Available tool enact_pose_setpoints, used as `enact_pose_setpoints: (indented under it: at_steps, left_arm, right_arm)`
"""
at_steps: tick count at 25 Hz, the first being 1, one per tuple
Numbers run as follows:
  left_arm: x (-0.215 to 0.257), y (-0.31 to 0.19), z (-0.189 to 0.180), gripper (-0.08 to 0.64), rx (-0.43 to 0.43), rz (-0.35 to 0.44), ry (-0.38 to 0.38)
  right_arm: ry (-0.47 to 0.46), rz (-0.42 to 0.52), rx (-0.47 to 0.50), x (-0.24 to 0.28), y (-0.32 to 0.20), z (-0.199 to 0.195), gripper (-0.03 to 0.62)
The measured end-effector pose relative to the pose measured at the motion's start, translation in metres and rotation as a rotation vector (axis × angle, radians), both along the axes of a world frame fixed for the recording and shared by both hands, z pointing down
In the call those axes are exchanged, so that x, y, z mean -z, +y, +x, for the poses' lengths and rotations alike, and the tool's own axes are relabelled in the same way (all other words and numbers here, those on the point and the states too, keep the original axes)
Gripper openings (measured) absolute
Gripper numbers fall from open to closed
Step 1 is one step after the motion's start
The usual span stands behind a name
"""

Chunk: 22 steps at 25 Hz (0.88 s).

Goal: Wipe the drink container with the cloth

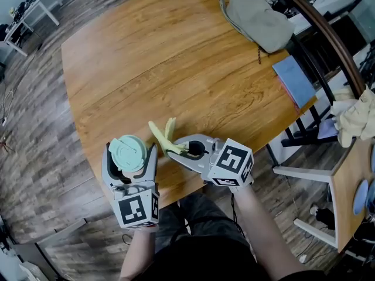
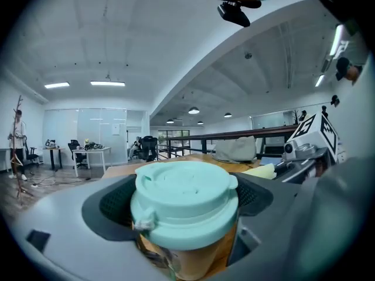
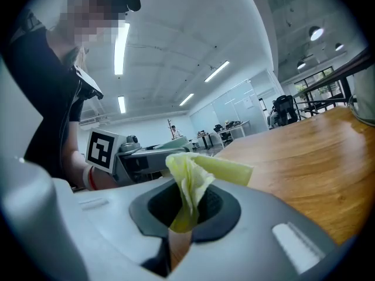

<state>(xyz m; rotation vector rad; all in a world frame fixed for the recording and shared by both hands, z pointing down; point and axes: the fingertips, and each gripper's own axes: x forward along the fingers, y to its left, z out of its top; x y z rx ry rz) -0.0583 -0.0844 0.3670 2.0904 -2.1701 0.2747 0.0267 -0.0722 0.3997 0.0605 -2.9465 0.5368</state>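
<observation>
Now, drink container: a tan paper drink container (image 1: 128,153) with a round mint-green plastic lid, upright, at 7 o'clock in the head view, by the near edge of the table.
Left gripper: the left gripper (image 1: 130,160) points upward, its two jaws pressed against opposite sides of the cup just under the lid. In its own view the lid (image 2: 184,198) fills the gap between the dark pads.
Cloth: a pale yellow crumpled cloth (image 1: 163,136) lies at 2 o'clock of the lid, close beside it. Whether it touches the cup cannot be told.
Right gripper: the right gripper (image 1: 186,149) sits at 6 o'clock in the head view and reaches toward 9 o'clock. Its jaws pinch the lower end of the cloth (image 3: 190,180), and the loose end stands up and folds over above them.
Table: a rounded table (image 1: 176,57) of orange-brown wood.
Bag: a soft grey fabric bag (image 1: 258,19) rests on the table at 1 o'clock.
Notebook: a flat blue notebook (image 1: 293,79) lies at 2 o'clock, at the table's right edge.
Person: two forearms reach up from 6 o'clock to the grippers.
</observation>
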Motion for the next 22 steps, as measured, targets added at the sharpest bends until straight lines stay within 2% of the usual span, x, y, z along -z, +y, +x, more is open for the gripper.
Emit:
enact_pose_setpoints:
  at_steps: [3, 5, 8, 10, 17, 22]
  left_arm:
    - [0.001, 0.002, -0.003, 0.474, -0.037, 0.022, 0.014]
    - [0.003, 0.002, -0.005, 0.474, -0.093, 0.04, 0.042]
    - [0.007, 0.001, -0.004, 0.474, -0.233, 0.069, 0.09]
    - [0.004, 0.002, -0.007, 0.474, -0.321, 0.06, 0.116]
    - [0.009, 0.002, -0.023, 0.474, -0.587, 0.11, 0.262]
    - [0.009, 0.002, -0.029, 0.474, -0.755, 0.125, 0.338]
  right_arm:
    - [0.002, 0.003, 0.007, 0.0, 0.0, -0.001, 0.025]
    - [-0.001, 0.004, 0.015, 0.001, 0.0, -0.002, 0.025]
    - [0.001, 0.014, 0.041, 0.003, 0.003, -0.008, 0.025]
    - [0.005, 0.022, 0.067, 0.003, 0.007, -0.013, 0.025]
    - [-0.006, 0.012, 0.121, 0.009, 0.016, -0.032, 0.025]
    - [-0.075, -0.015, 0.163, 0.026, 0.023, -0.059, 0.025]
